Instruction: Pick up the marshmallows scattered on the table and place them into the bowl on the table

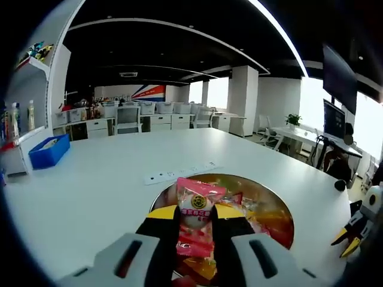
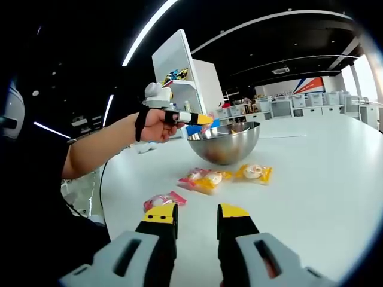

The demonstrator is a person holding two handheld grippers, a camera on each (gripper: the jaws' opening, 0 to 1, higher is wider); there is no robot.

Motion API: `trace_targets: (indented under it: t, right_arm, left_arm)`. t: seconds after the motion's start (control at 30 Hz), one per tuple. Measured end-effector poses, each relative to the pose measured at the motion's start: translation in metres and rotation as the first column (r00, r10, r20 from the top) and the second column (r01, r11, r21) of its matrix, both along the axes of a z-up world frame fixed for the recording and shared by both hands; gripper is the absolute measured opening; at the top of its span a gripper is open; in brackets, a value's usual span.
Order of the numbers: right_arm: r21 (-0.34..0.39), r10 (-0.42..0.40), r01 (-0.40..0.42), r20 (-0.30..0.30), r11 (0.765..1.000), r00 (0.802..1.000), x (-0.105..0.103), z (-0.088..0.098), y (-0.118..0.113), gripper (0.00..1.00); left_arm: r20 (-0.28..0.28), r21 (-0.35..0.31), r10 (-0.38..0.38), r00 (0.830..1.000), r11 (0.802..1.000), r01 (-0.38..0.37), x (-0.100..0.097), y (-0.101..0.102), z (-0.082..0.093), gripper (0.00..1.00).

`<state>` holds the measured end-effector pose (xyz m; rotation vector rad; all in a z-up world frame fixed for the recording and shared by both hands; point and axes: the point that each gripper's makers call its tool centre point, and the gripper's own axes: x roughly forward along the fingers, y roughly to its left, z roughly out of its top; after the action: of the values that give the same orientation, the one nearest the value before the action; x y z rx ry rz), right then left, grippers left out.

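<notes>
The pink-wrapped marshmallow point(image 1: 199, 206) I'm pinching in my left gripper point(image 1: 195, 222) hangs directly over the steel bowl point(image 1: 276, 200), which already holds a heap of wrapped sweets, so I judge a straight release is all that's called for. On the table point(image 2: 311, 173) near the bowl's foot lie more: a yellow packet point(image 2: 254, 172), a pink-and-yellow pair point(image 2: 204, 179) and, farthest from the bowl, a pink packet point(image 2: 163, 201) just ahead of my right gripper point(image 2: 197, 218), whose jaws stand spread and empty, making it my likely next pick.
</notes>
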<state>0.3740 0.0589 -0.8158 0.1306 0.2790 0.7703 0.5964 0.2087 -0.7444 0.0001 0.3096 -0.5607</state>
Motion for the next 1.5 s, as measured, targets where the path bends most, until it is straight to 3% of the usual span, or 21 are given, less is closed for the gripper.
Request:
trace_targets:
  t: [0.13, 0.5, 0.7, 1.03, 1.3, 1.5]
  right_arm:
    - [-0.001, 0.003, -0.003, 0.001, 1.000, 1.000, 0.000, 0.001, 0.001, 0.26]
    - [-0.003, 0.008, -0.008, 0.003, 1.000, 1.000, -0.001, 0.002, 0.003, 0.26]
    - [-0.002, 0.003, -0.003, 0.002, 1.000, 1.000, -0.001, 0.001, 0.001, 0.26]
    - [0.000, 0.015, -0.015, -0.006, 1.000, 1.000, -0.001, -0.002, 0.007, 0.26]
    - [-0.002, 0.004, -0.004, -0.007, 1.000, 1.000, 0.000, -0.003, 0.005, 0.27]
    - [-0.004, 0.007, -0.007, -0.007, 1.000, 1.000, 0.001, -0.002, 0.008, 0.27]
  left_arm:
    - [0.024, -0.003, -0.019, 1.000, 1.000, 0.019, -0.001, -0.006, 0.006, 0.52]
    - [0.000, 0.001, -0.057, 0.998, 0.998, 0.057, -0.010, -0.011, 0.005, 0.46]
    - [0.014, -0.018, -0.064, 0.998, 0.998, 0.064, -0.020, -0.006, 0.013, 0.46]
    - [0.042, -0.039, -0.038, 0.998, 0.998, 0.040, -0.028, 0.026, 0.023, 0.54]
    - [0.059, 0.010, -0.068, 0.996, 0.998, 0.067, -0.045, 0.045, 0.025, 0.55]
    - [0.051, 0.011, -0.072, 0.996, 0.997, 0.071, -0.054, 0.063, 0.022, 0.56]
